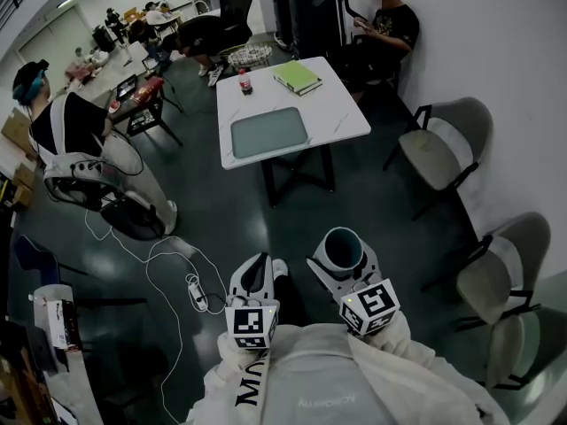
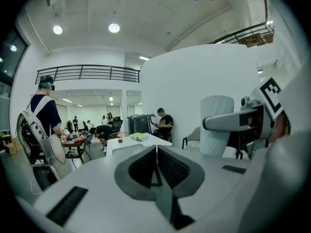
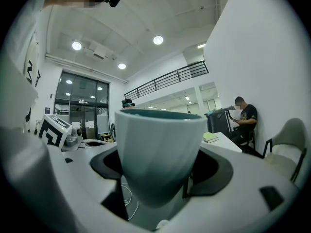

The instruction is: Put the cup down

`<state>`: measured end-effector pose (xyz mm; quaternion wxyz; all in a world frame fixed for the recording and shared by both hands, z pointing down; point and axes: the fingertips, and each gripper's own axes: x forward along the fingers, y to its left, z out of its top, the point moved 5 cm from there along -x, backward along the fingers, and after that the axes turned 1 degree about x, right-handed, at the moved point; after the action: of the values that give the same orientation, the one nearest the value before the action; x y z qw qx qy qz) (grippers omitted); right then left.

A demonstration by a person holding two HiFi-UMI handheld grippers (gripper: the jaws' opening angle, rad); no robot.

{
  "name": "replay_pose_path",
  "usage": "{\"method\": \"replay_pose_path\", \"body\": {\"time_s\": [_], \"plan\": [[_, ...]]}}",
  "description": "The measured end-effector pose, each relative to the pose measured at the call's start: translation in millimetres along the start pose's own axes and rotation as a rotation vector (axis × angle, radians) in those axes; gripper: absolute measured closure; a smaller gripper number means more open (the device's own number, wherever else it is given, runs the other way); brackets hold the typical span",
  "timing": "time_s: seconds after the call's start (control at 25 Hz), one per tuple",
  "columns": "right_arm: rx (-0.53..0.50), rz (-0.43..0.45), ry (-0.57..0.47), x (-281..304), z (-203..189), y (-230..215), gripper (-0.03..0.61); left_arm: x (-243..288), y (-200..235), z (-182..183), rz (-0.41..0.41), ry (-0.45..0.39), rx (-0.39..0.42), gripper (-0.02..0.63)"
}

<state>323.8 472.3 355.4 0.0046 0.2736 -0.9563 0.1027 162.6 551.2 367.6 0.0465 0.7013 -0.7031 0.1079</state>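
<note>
**Cup held well short of the table**

The white table stands ahead of you. Well short of it, your left gripper has its jaws pressed together, empty. Your right gripper pinches the upright cup.

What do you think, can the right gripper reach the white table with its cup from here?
Probably not yet. The right gripper holds the cup close to the person's body, and the white table stands well off across the dark floor. Nothing seems to block the way, so stepping closer should do it.
</note>
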Motion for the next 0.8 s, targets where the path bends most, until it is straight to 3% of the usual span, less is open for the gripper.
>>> {"method": "replay_pose_path", "body": {"time_s": [0.36,0.8], "plan": [[-0.003,-0.019,0.007,60.3,-12.0,-21.3,0.207,55.7,39.5,-15.5,-0.027,0.003,-0.009,0.6],[0.01,-0.025,0.034,166.0,-7.1,-54.0,0.206,147.5,112.8,1.0,-0.031,0.004,0.013,0.6]]}}
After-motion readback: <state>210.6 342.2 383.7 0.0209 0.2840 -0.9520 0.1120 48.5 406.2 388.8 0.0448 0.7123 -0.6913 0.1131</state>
